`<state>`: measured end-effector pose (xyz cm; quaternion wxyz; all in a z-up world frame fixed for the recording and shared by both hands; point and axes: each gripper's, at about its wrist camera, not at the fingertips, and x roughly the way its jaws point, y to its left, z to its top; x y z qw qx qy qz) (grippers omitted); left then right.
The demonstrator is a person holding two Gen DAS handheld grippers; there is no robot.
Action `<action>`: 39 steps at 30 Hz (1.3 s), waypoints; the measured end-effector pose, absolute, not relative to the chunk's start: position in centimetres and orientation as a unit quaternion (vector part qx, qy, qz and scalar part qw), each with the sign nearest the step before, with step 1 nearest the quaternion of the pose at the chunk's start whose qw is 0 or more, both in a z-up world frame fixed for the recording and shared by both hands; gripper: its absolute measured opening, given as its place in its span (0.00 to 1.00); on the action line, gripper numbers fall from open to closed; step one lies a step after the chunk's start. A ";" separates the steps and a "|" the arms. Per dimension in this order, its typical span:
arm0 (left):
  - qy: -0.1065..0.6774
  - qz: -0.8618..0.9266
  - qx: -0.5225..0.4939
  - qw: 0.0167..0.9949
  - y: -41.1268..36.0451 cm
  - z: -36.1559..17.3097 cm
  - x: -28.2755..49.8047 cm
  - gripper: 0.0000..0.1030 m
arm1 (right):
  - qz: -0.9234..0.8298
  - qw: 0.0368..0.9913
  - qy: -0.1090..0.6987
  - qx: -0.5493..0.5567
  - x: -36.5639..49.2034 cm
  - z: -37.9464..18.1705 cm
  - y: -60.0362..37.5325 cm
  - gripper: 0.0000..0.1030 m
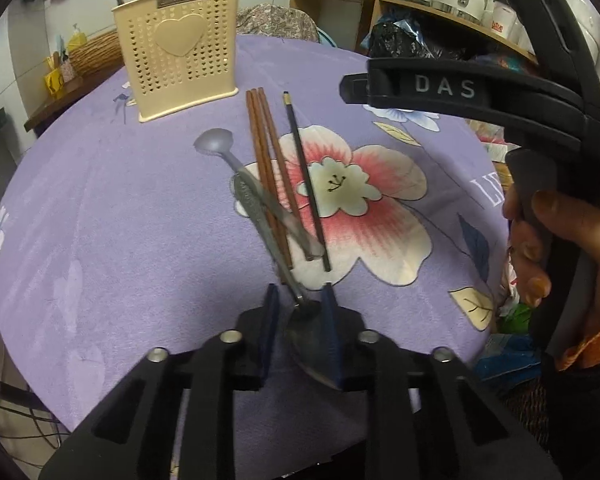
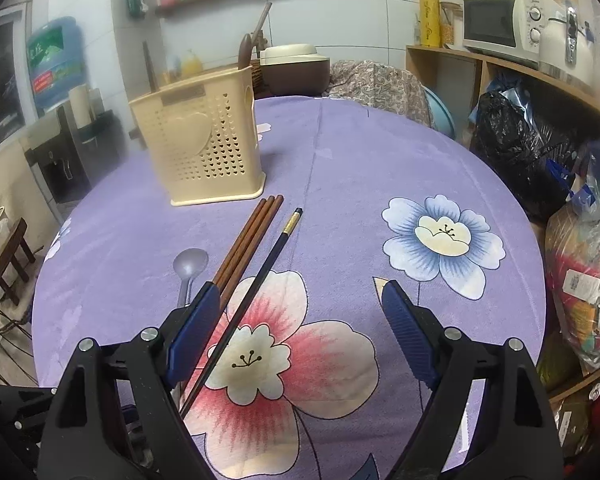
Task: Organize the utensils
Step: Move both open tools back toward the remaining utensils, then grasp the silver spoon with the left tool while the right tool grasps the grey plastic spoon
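A cream perforated utensil holder (image 1: pixel 180 64) (image 2: pixel 204 140) stands at the far side of the purple flowered tablecloth (image 1: pixel 100 220). In front of it lie three brown chopsticks (image 1: pixel 268 168) (image 2: pixel 252 232), a black chopstick (image 1: pixel 306 184) (image 2: pixel 268 256) and a grey spoon (image 1: pixel 214 140) (image 2: pixel 190 262). A second metal spoon (image 1: pixel 312 340) crosses the chopsticks. Its bowl sits between the pads of my left gripper (image 1: pixel 300 304), which is shut on it. My right gripper (image 2: pixel 300 288) hovers open over the pink flower, with the black chopstick passing under its left finger (image 2: pixel 196 328) and nothing gripped.
A dark handle (image 2: pixel 244 52) and a stick poke out of the holder. The right tool's black arm (image 1: pixel 460 92) and the hand (image 1: pixel 532 240) holding it fill the right of the left wrist view. A shelf with a microwave (image 2: pixel 496 20) and a black bag (image 2: pixel 516 140) border the table.
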<state>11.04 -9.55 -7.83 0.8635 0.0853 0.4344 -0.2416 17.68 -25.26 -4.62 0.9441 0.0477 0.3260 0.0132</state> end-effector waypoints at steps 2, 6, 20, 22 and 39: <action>0.438 -0.241 0.076 0.863 -8.5 -7.8 11.2 0.11 | 0.017 0.943 0.328 0.048 17.7 -4.7 -25.0 0.80; 0.438 -0.218 0.074 0.869 -6.1 -7.9 11.3 0.10 | 0.022 0.943 0.329 0.045 17.7 -4.8 -24.6 0.80; 0.429 -0.185 0.033 0.884 -0.1 -7.6 16.8 0.10 | 0.113 0.931 0.347 0.024 19.1 -4.8 -20.0 0.80; 0.429 -0.188 0.023 0.883 0.4 -7.6 17.1 0.10 | 0.148 0.922 0.357 0.026 19.8 -5.1 -18.8 0.80; 0.435 -0.176 0.008 0.883 4.3 -7.5 17.7 0.10 | 0.180 0.872 0.455 0.009 25.9 -8.9 -13.2 0.50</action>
